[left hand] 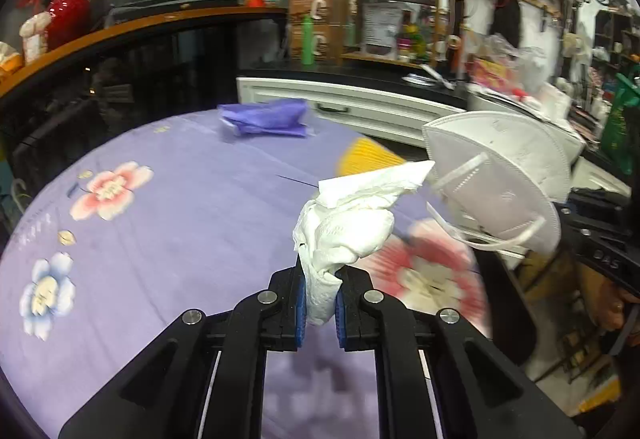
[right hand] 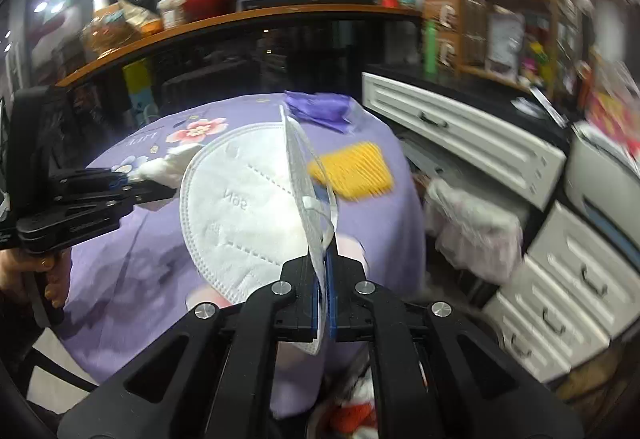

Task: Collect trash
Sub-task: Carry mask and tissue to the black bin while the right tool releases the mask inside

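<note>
Over the purple floral tablecloth (left hand: 168, 199), both grippers carry trash clear of the surface. Left gripper (left hand: 320, 303): jaws nearly closed, pinching the lower end of a crumpled white tissue (left hand: 344, 227); soft, weightless, likely to tear or slip if tugged, so a bunched part is the best hold. Right gripper (right hand: 322, 303): jaws fully closed on the edge of a folded white face mask (right hand: 240, 211), which hangs to the left; light, semi-stiff shell with loose ear loops (right hand: 320, 215) that could snag. Still lying on the cloth: a purple wrapper (left hand: 266, 117) at the far edge and a yellow ridged piece (right hand: 352, 169); both look thin, better pinched at an edge.
</note>
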### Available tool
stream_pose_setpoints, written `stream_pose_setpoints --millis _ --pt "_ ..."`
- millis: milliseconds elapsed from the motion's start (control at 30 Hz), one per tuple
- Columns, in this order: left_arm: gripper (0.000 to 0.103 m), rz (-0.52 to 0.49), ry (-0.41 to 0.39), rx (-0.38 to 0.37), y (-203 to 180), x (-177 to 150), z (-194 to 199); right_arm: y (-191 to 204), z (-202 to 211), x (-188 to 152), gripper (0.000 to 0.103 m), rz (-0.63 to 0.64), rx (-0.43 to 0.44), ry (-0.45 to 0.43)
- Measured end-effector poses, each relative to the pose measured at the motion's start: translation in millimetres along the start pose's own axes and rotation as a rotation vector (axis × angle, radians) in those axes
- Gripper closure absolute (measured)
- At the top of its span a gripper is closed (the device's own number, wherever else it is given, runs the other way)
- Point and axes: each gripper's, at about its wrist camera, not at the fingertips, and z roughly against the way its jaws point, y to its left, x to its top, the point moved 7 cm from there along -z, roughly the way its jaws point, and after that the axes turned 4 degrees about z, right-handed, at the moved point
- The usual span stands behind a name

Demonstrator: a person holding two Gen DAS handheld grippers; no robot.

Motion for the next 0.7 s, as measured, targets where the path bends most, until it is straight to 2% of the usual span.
stream_pose_setpoints --millis 133,400,567,700 --pt "0.092 -0.017 -0.008 -0.058 -32 -10 11 -21 21 -33 0.099 -0.075 -0.04 0.017" --pt "0.092 -0.056 0.015 -0.195 -106 -26 8 -61 44 -92 0.099 -0.182 -0.117 0.07" --pt "0.092 -0.091 0.051 -0.252 -146 -42 0 -80 41 -130 0.099 -0.236 -0.139 0.122" --pt "0.092 -0.115 0.082 -0.267 -168 -58 -12 -88 28 -154 0.099 -0.263 -0.152 0.17"
